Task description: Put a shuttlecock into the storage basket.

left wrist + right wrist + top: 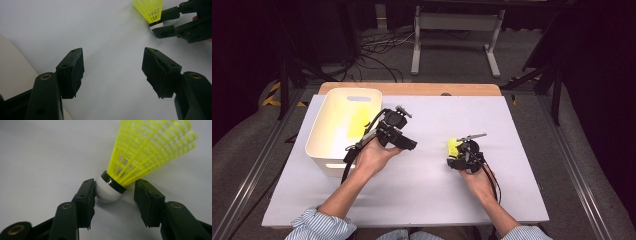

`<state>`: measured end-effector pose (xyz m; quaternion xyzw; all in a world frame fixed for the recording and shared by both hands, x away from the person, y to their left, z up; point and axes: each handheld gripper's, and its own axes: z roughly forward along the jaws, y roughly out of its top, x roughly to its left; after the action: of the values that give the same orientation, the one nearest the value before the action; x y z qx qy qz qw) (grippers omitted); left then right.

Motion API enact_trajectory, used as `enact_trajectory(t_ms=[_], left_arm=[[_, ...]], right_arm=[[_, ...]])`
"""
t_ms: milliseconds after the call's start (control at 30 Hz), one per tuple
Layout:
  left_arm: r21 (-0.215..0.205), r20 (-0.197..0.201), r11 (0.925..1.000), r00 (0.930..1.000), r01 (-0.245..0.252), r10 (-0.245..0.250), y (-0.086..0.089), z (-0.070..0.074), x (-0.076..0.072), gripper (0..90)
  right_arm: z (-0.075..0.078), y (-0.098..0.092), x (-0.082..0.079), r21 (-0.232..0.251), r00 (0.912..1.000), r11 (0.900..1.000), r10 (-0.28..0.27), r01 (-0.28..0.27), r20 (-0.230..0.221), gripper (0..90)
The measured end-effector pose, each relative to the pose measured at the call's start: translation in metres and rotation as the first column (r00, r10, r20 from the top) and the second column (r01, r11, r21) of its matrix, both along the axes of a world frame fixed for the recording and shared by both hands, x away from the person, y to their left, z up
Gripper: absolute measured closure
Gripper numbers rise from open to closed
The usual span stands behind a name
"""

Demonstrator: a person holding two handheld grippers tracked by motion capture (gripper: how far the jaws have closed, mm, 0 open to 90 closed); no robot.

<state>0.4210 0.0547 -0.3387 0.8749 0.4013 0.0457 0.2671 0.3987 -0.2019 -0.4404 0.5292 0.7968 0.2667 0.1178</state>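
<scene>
- Right gripper view: the right tool has a yellow plastic net shuttlecock with a white round tip between its jaws. One jaw touches the tip; the other is just beside it, not pressing.
- The shuttlecock lies on the white tabletop.
- High view: the left tool is wide open and holds nothing, near a white plastic bin.

The table lies bare between the two hand-held grippers and along its near edge, so either can pass there. At the left, the white bin blocks the way, with the left hand-held gripper just beside its wall.
</scene>
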Motion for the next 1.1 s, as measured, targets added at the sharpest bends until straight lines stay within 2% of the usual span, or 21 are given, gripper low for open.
enact_trajectory(t_ms=[200, 467, 667, 967, 1000, 1100], left_arm=[[0.000, 0.000, 1.0000, 1.0000, -0.001, 0.001, 0.000, 0.000, 0.000, 34.7], [0.001, -0.002, 1.0000, 1.0000, -0.001, 0.001, -0.001, -0.001, 0.000, 34.6], [0.001, -0.003, 1.0000, 1.0000, 0.001, -0.001, -0.002, -0.001, -0.001, 34.5], [0.002, -0.002, 1.0000, 1.0000, 0.001, -0.001, -0.001, -0.001, -0.001, 34.5], [0.003, -0.002, 1.0000, 1.0000, 0.001, -0.001, -0.001, -0.001, -0.001, 34.5], [0.005, -0.002, 1.0000, 1.0000, 0.000, 0.000, -0.002, -0.001, -0.001, 34.5]], right_arm=[[0.000, 0.000, 0.000, 0.001, 1.0000, 1.000, -0.006, 0.006, -0.003, 50.6], [0.001, -0.001, 0.004, 0.010, 0.9997, 1.000, -0.026, 0.026, -0.003, 39.5], [0.001, 0.001, 0.009, -0.001, 0.9989, 0.999, -0.044, 0.044, -0.014, 36.4], [0.001, 0.000, 0.010, -0.013, 0.9989, 0.999, -0.047, 0.046, -0.007, 46.6], [0.001, 0.001, 0.010, -0.018, 0.9993, 0.999, -0.036, 0.036, -0.005, 51.3], [0.002, 0.002, 0.009, -0.020, 0.9994, 0.999, -0.034, 0.034, -0.009, 56.4]])
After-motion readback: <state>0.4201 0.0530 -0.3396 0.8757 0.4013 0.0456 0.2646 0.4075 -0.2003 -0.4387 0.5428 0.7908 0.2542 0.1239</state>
